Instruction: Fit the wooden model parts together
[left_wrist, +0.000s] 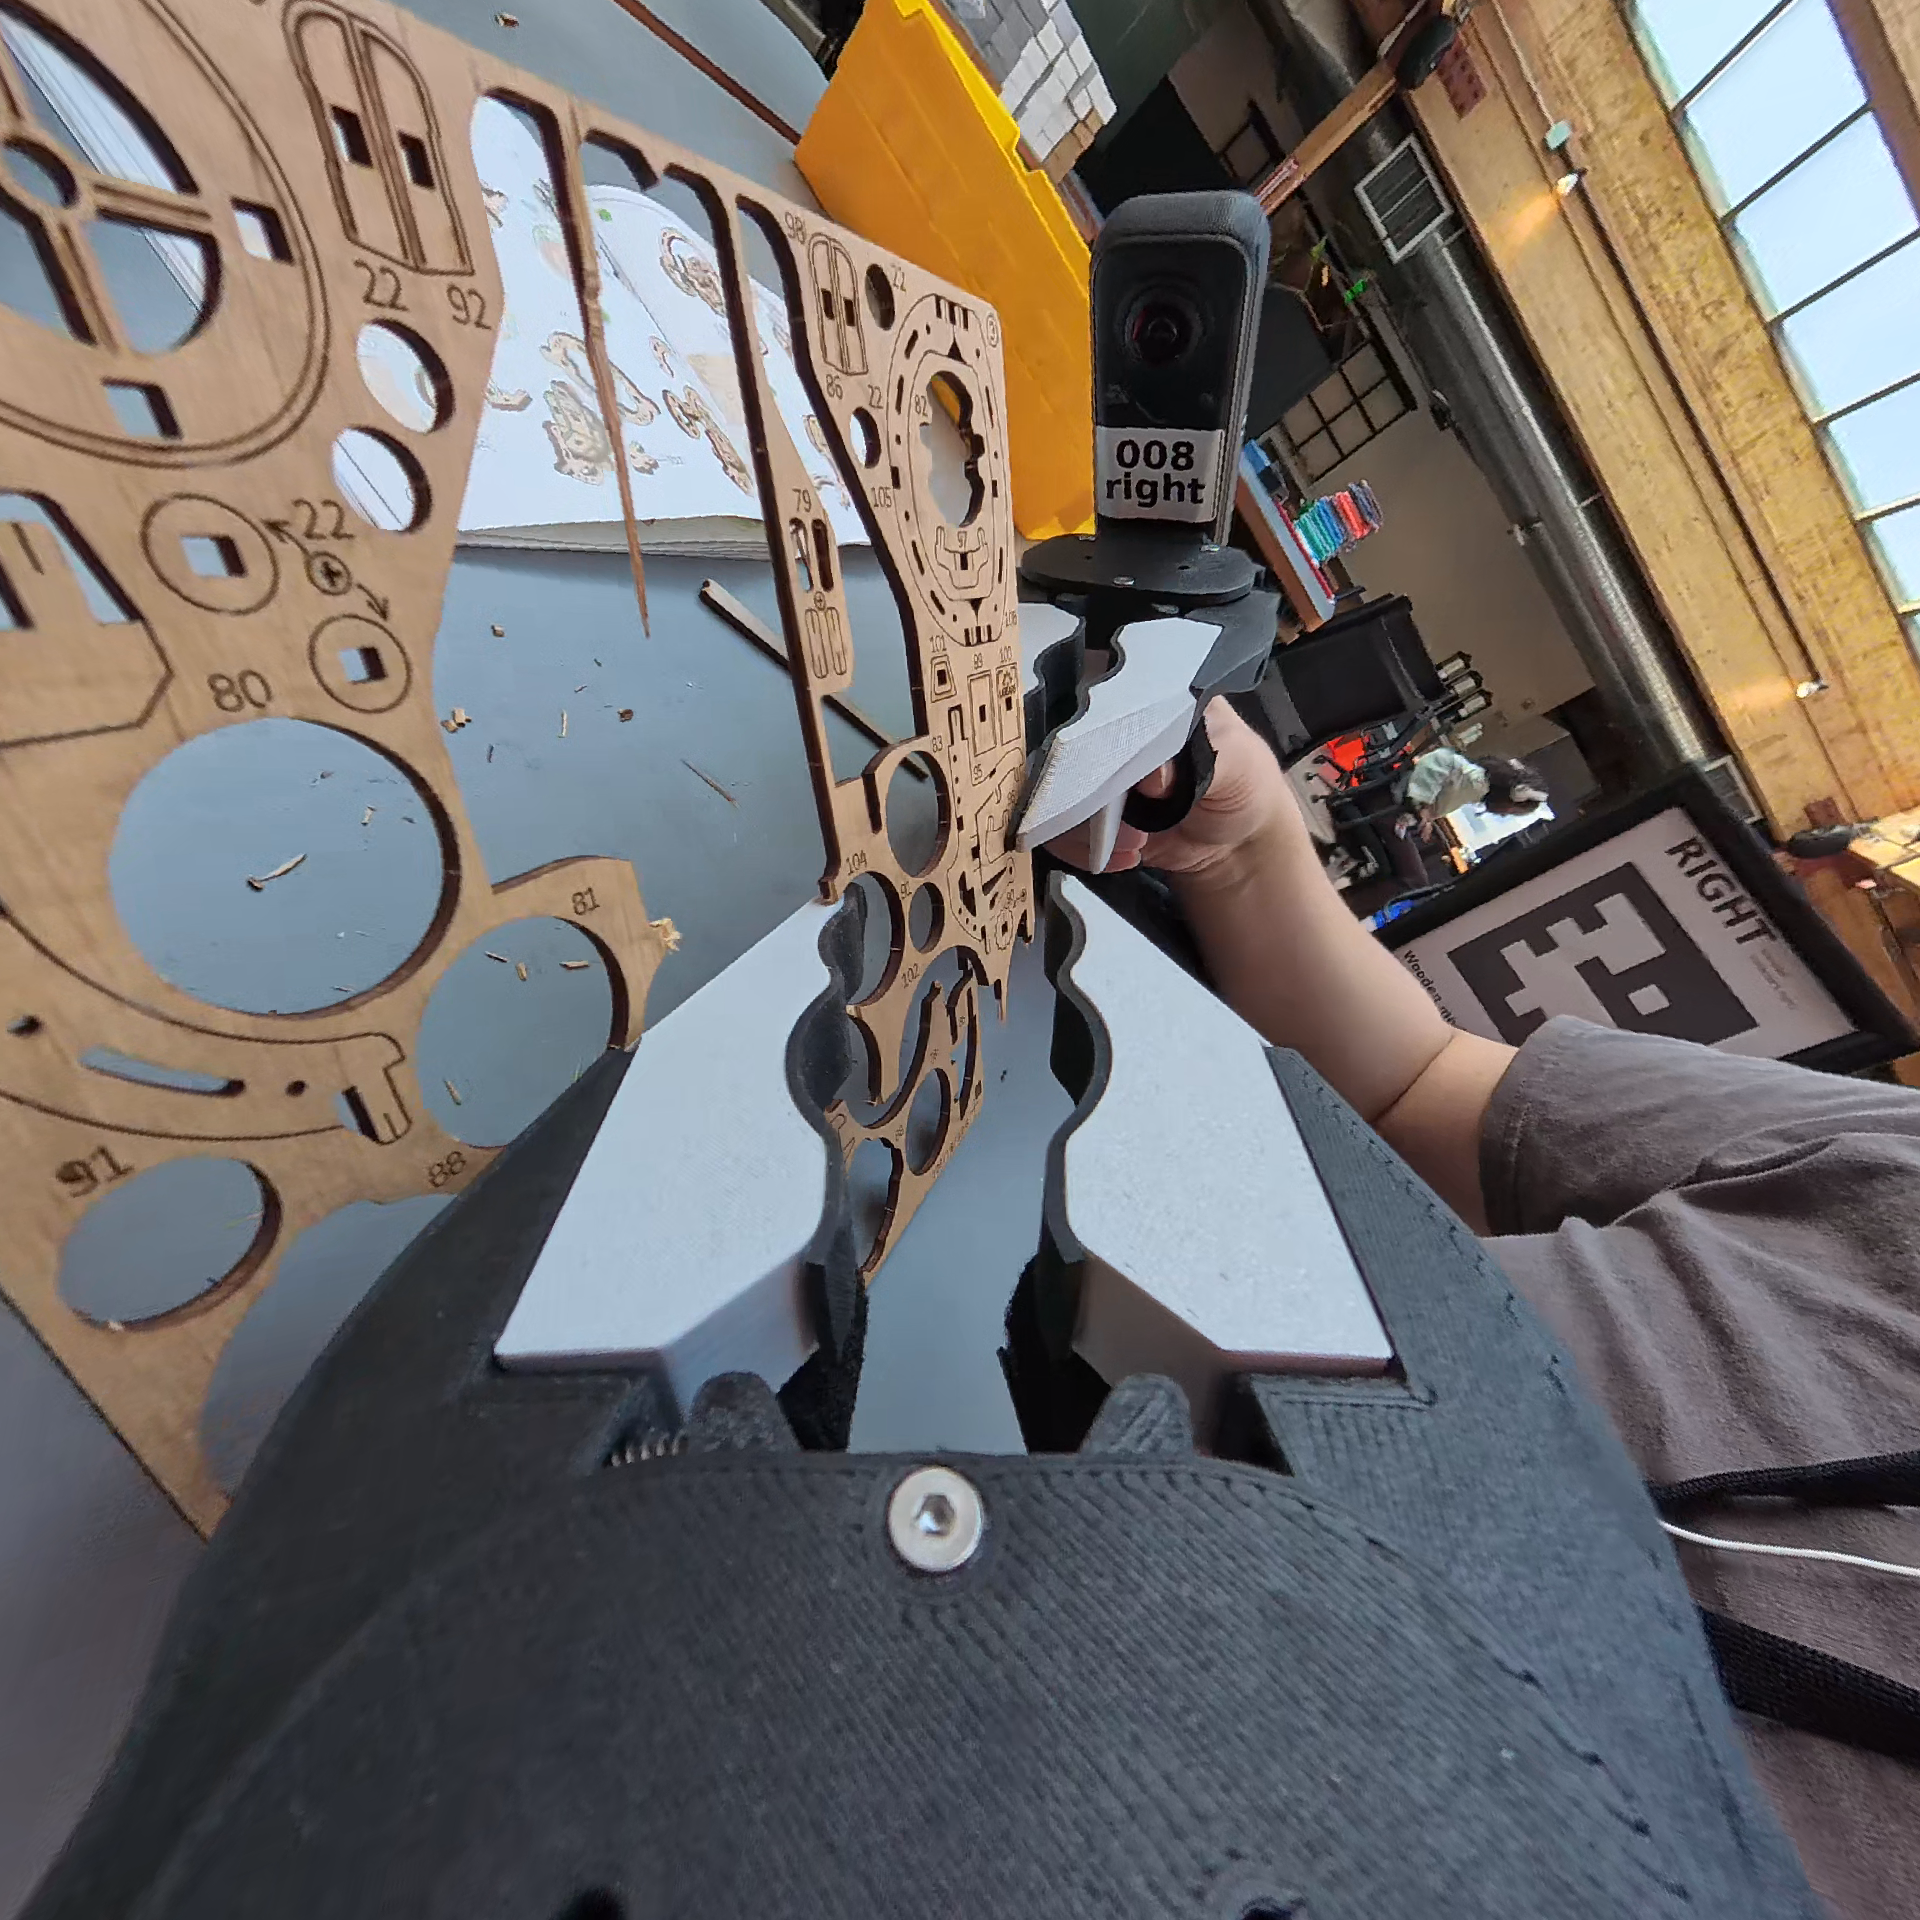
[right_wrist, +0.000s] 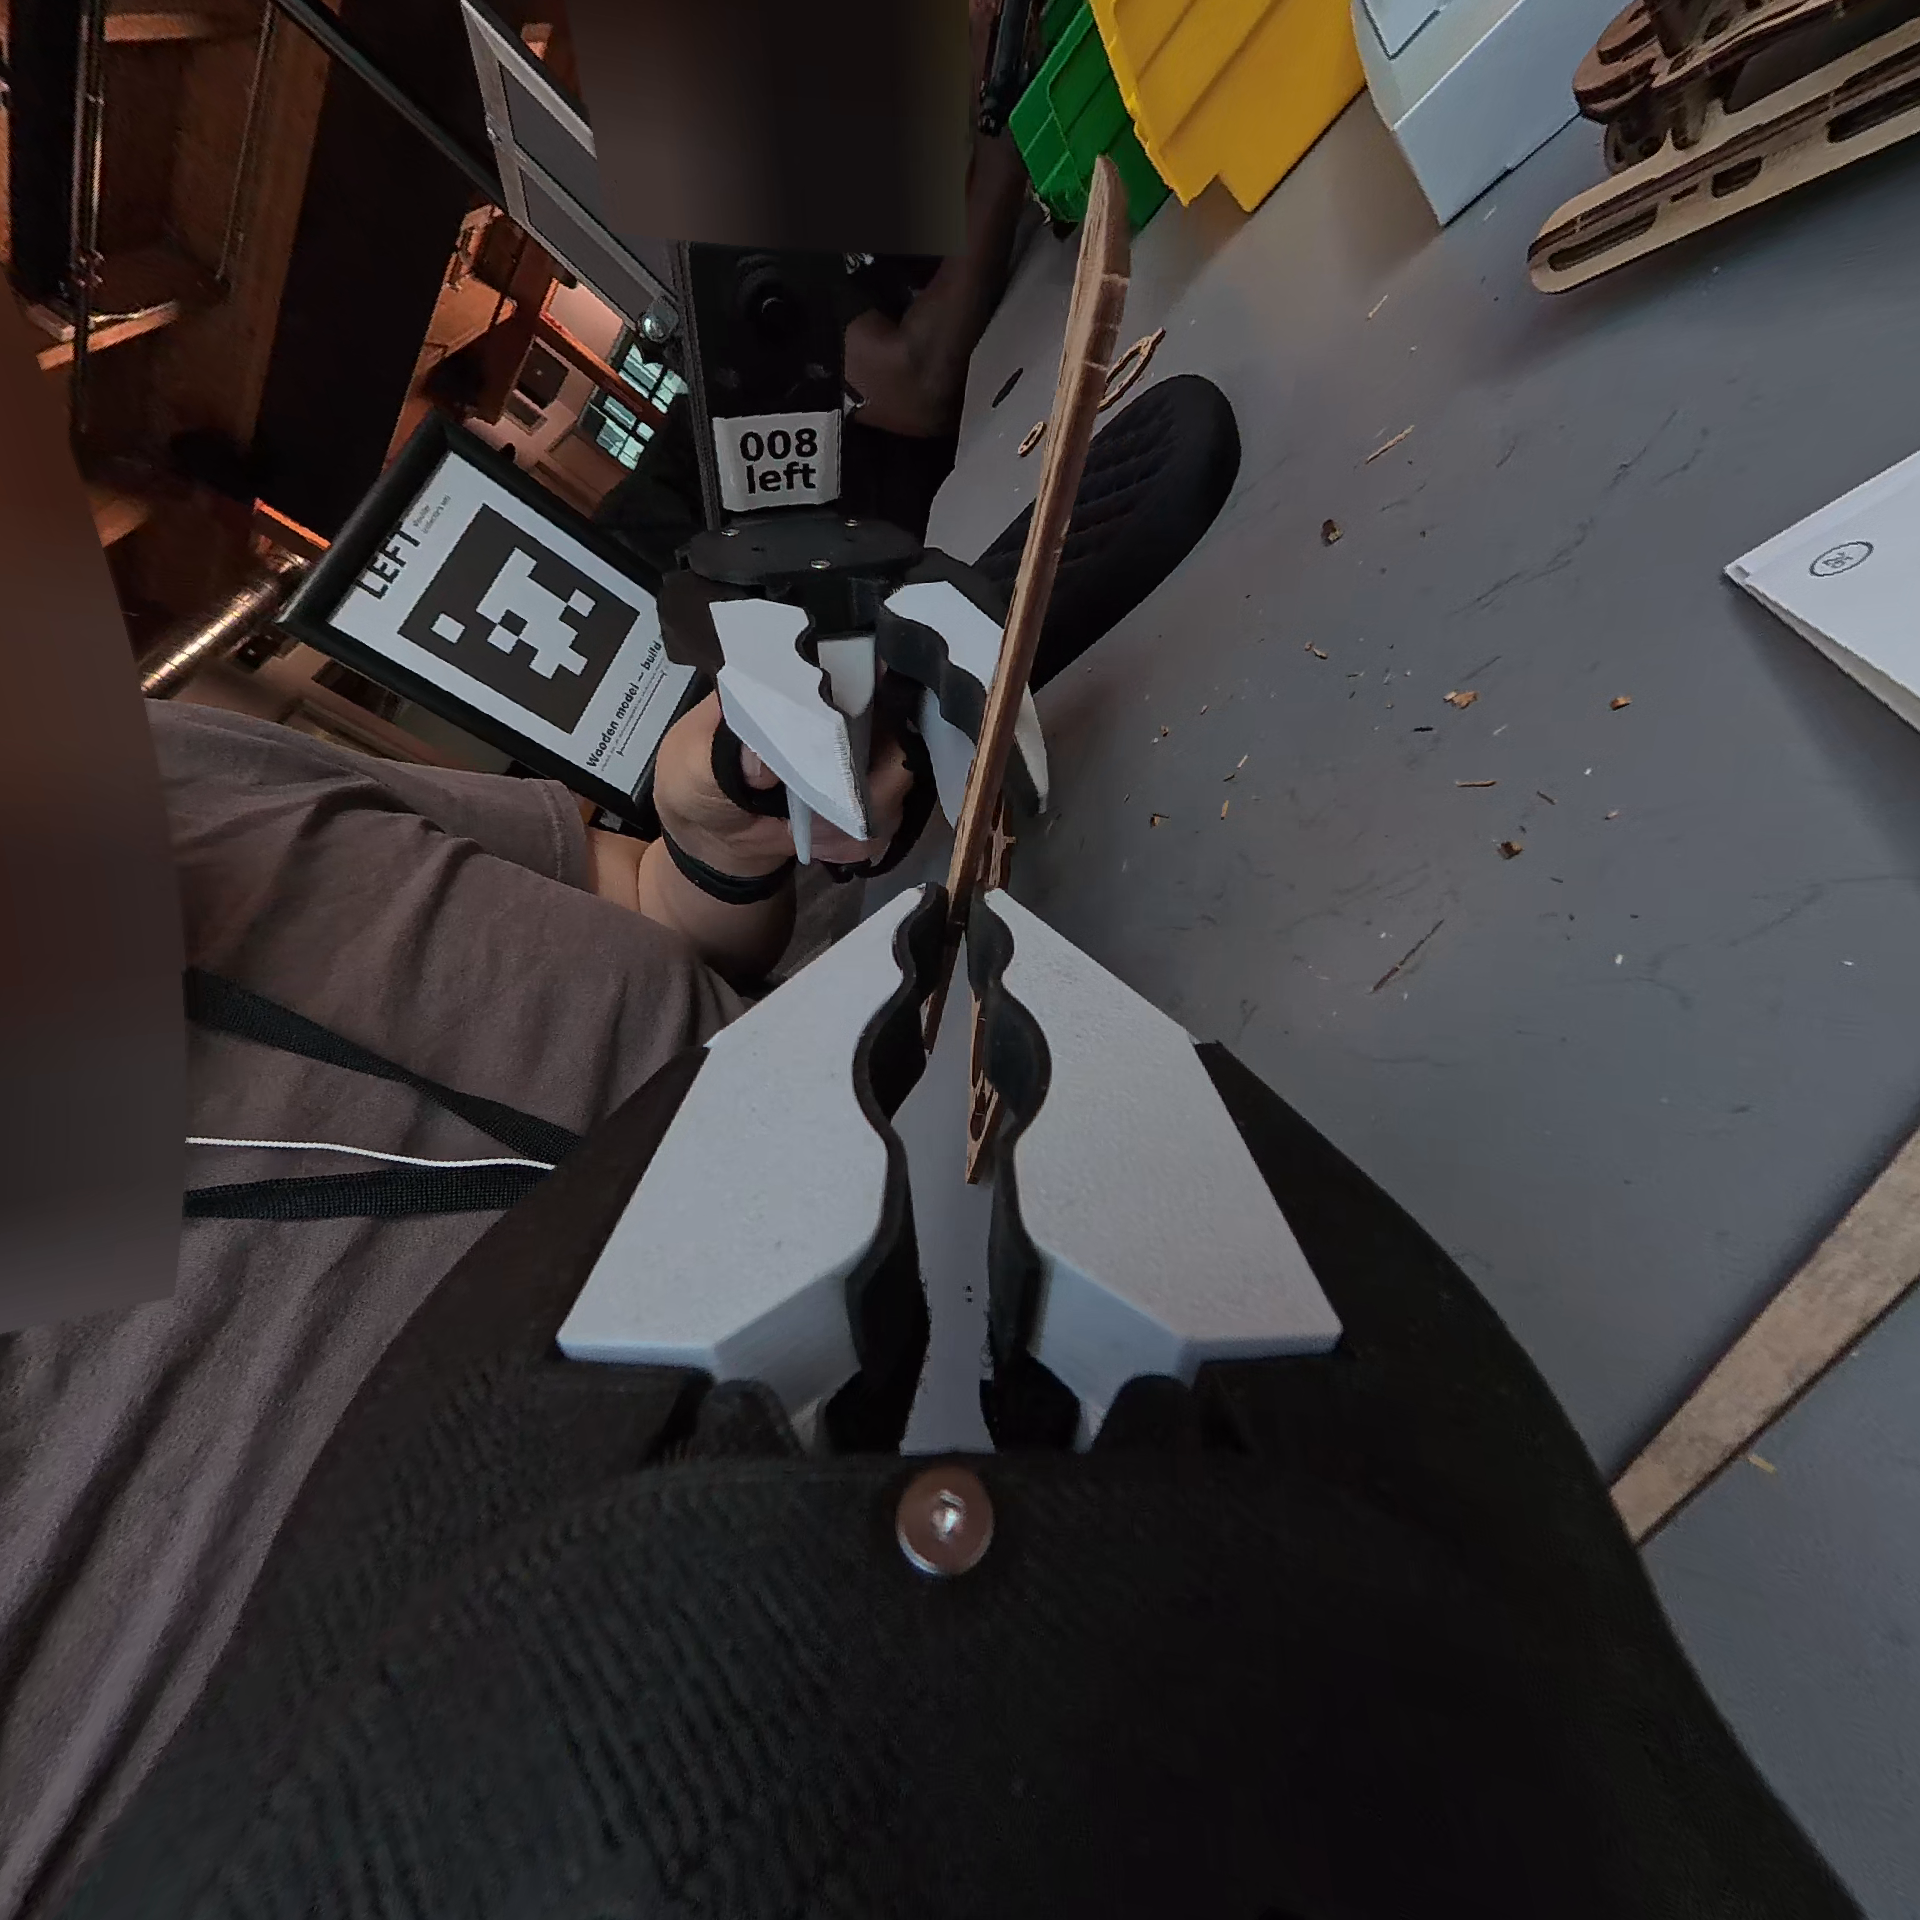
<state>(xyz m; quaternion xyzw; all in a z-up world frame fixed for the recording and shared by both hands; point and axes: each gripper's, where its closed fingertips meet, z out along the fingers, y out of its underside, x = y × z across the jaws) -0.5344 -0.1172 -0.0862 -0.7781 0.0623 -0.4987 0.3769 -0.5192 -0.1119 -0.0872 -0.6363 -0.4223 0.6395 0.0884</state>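
Laser-cut wooden parts sheet (left_wrist: 914, 665) held on edge above grey desk (right_wrist: 1455, 831). Right gripper (right_wrist: 961, 904) pinched on sheet edge; left gripper (left_wrist: 940, 920) half-open around sheet, grip unclear. Yellow bin (left_wrist: 935, 208) behind sheet.

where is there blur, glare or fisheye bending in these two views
Left wrist view: the near wooden sheet at left is soft, the windows at upper right are bright, and the building lines bow. Right wrist view: dimmer, with added blur patches at top and left; the table is sharp.
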